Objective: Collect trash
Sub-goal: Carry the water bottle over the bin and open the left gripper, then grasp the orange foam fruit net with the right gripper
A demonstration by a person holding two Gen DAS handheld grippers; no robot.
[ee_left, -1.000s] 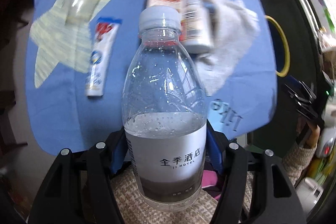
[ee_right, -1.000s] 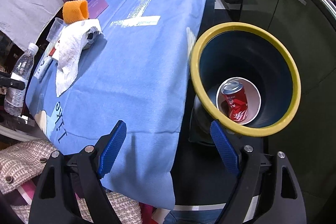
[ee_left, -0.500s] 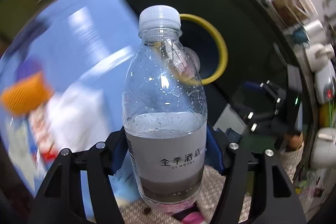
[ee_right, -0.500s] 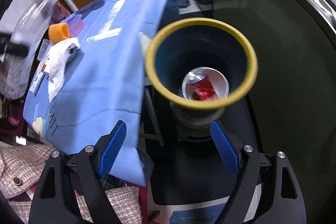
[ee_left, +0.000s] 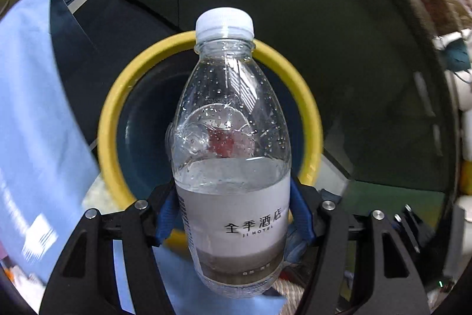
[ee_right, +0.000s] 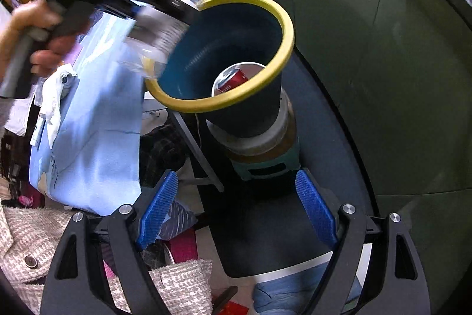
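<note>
Left gripper is clamped on the labelled lower body of a clear plastic water bottle, blue pads pressed to both sides; bottle is capped, roughly half full, droplets on the inner wall. In the left wrist view the bottle sits directly in front of the mouth of the yellow-rimmed dark blue bin, which fills the middle of the frame. A red can lies at the bin bottom, inside a white cup or liner; which of the two is hard to tell. In the right wrist view the bottle appears blurred at the bin's near-left rim. Right gripper is spread wide with nothing between its pads. Blue cloth-covered table stands left of the bin, with crumpled white paper on it.
</note>
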